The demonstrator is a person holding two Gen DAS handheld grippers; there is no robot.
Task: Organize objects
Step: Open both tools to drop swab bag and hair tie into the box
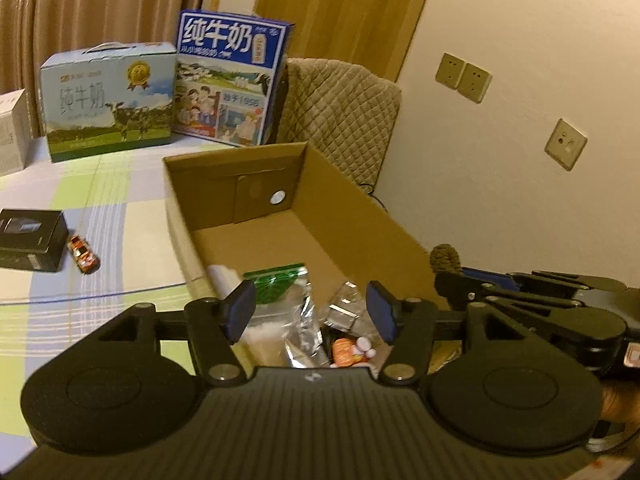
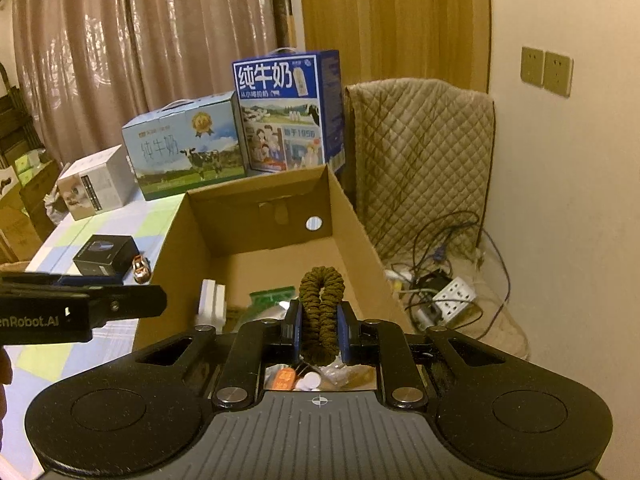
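Your right gripper point(image 2: 319, 328) is clamped on a brown, fuzzy scrunchie point(image 2: 321, 300) — the loop stands up from between the blue pads, its top curling toward 12 o'clock, over the near end of the open cardboard box point(image 2: 260, 216). Your left gripper point(image 1: 310, 306) stands partly open with nothing between its pads; it hangs above the box's near end, where a green packet point(image 1: 276, 280), crumpled foil wrappers point(image 1: 304, 320) and a small orange item point(image 1: 346, 352) lie on the box floor. A white block point(image 2: 212, 302) leans inside the box's left wall.

In the left wrist view, at 9 o'clock from the box, a black box point(image 1: 30, 238) rests on the checked tablecloth point(image 1: 100, 208) with a small orange toy car point(image 1: 83, 254) just beside it. At 11 o'clock, two milk cartons point(image 1: 108, 100) stand side by side — the taller blue one nearer the box's far wall.
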